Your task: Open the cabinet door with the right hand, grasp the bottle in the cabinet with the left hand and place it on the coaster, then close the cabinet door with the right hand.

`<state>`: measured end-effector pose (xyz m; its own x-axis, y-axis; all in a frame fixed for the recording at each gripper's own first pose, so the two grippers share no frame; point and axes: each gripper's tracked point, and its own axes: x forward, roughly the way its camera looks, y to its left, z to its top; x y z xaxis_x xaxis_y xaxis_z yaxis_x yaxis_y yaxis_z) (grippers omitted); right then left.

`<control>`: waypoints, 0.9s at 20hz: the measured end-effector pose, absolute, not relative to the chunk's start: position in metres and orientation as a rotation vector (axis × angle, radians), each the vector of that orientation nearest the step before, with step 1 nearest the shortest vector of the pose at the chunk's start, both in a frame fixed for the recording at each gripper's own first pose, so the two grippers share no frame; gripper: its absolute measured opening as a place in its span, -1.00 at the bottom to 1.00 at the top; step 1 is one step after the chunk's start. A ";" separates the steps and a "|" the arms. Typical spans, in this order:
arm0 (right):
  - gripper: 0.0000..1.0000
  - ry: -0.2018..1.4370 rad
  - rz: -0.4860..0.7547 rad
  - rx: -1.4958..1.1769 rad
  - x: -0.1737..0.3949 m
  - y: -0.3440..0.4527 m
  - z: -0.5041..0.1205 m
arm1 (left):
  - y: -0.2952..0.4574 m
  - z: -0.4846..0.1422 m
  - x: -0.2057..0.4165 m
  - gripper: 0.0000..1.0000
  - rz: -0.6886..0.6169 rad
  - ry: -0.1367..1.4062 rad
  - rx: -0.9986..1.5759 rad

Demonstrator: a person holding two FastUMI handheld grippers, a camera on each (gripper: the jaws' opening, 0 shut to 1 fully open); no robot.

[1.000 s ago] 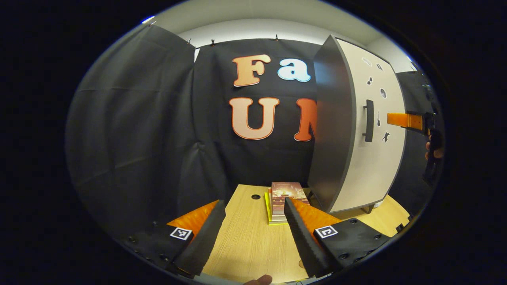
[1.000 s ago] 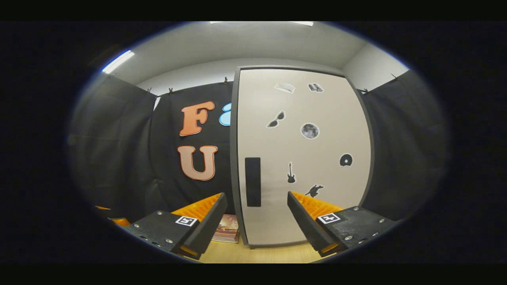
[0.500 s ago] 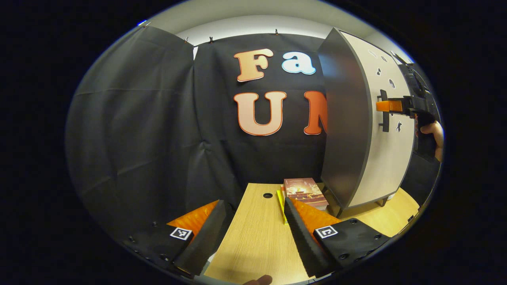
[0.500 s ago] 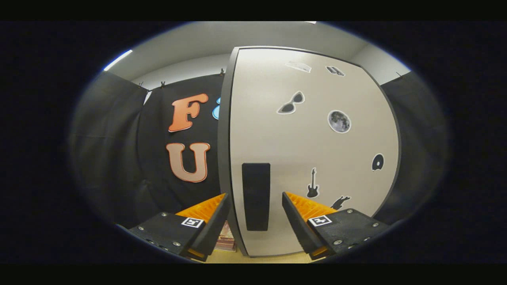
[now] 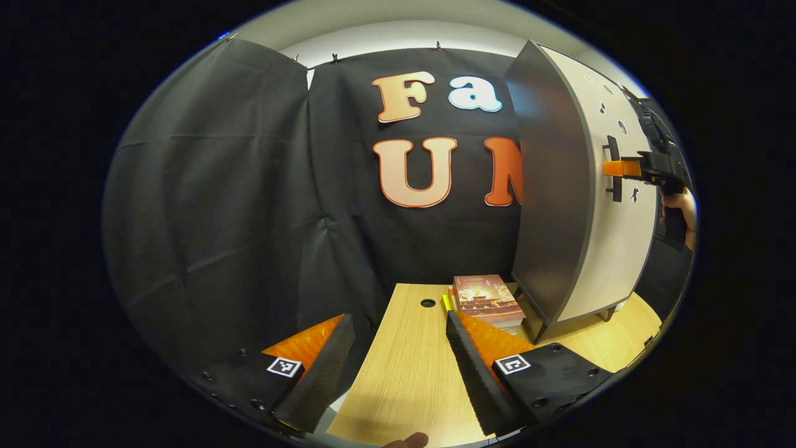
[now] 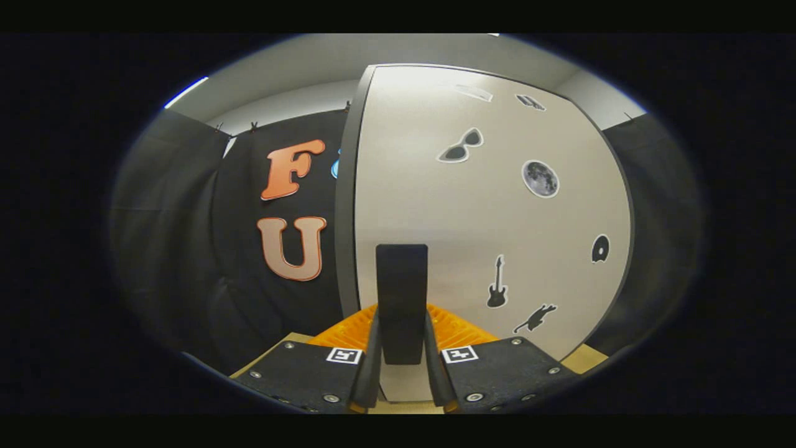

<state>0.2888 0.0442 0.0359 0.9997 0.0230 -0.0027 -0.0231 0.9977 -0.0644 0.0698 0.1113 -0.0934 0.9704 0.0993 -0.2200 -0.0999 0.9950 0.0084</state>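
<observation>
Left gripper (image 5: pixel 398 367) waits over the table (image 5: pixel 404 386), fingers apart, holding nothing. Books (image 5: pixel 488 298) lie at the far edge, just beside the cabinet (image 5: pixel 553 205). Door (image 6: pixel 485 211) is shut, so we cannot see the bottle. Right gripper (image 6: pixel 401 367) has its fingers clamped on the handle (image 6: pixel 401 298). Risk as we judge it: a straight pull off the door's arc could slip the fingers or tip the cabinet.
</observation>
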 end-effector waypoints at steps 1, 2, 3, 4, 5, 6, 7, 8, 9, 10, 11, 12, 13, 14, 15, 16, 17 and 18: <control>-0.39 0.007 0.021 -0.054 0.288 0.045 0.037 | 0.106 -0.091 0.068 0.94 0.089 0.220 -0.011; -0.41 0.014 0.019 -0.045 0.286 0.044 0.037 | 0.101 -0.088 0.064 0.94 0.080 0.216 -0.012; -0.53 0.023 0.017 -0.041 0.284 0.043 0.036 | 0.099 -0.084 0.061 0.94 0.077 0.207 -0.008; -0.55 0.028 0.016 -0.039 0.280 0.043 0.037 | 0.096 -0.080 0.057 0.94 0.074 0.197 0.000; -0.51 0.032 0.018 -0.032 0.276 0.043 0.038 | 0.093 -0.075 0.054 0.94 0.071 0.188 0.008; -0.50 0.034 0.023 -0.022 0.270 0.044 0.040 | 0.090 -0.073 0.050 0.94 0.071 0.180 0.014; -0.48 0.033 0.031 -0.015 0.264 0.043 0.042 | 0.086 -0.071 0.047 0.94 0.072 0.177 0.018; -0.56 0.030 0.037 -0.006 0.259 0.041 0.041 | 0.081 -0.072 0.041 0.94 0.071 0.177 0.022; -0.56 0.026 0.036 0.003 0.252 0.039 0.041 | 0.077 -0.071 0.036 0.94 0.074 0.179 0.024; -0.63 0.029 0.037 0.000 0.242 0.036 0.040 | 0.071 -0.070 0.031 0.94 0.072 0.178 0.020; -0.57 0.028 0.037 -0.004 0.225 0.029 0.038 | 0.064 -0.068 0.025 0.94 0.070 0.179 0.017; -0.57 0.027 0.040 -0.001 0.208 0.022 0.037 | 0.058 -0.067 0.019 0.94 0.068 0.177 0.017; -0.57 0.024 0.039 0.007 0.188 0.009 0.036 | 0.052 -0.063 0.014 0.94 0.065 0.172 0.020; -0.63 0.021 0.044 0.017 0.172 0.001 0.036 | 0.046 -0.062 0.007 0.94 0.065 0.170 0.028; -0.57 0.014 0.045 0.016 0.159 -0.007 0.036 | 0.038 -0.060 0.001 0.94 0.063 0.168 0.034; -0.63 0.014 0.047 0.014 0.147 -0.015 0.034 | 0.030 -0.057 -0.007 0.94 0.058 0.162 0.037; -0.57 0.013 0.047 0.016 0.136 -0.020 0.035 | 0.023 -0.054 -0.013 0.94 0.053 0.157 0.040; -0.57 0.012 0.047 0.023 0.125 -0.027 0.036 | 0.017 -0.054 -0.021 0.94 0.051 0.157 0.048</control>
<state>0.1251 -0.0275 0.0357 0.9988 0.0473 -0.0119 -0.0470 0.9986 0.0230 -0.0208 0.0167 -0.0538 0.9865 0.0550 -0.1545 -0.0475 0.9975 0.0514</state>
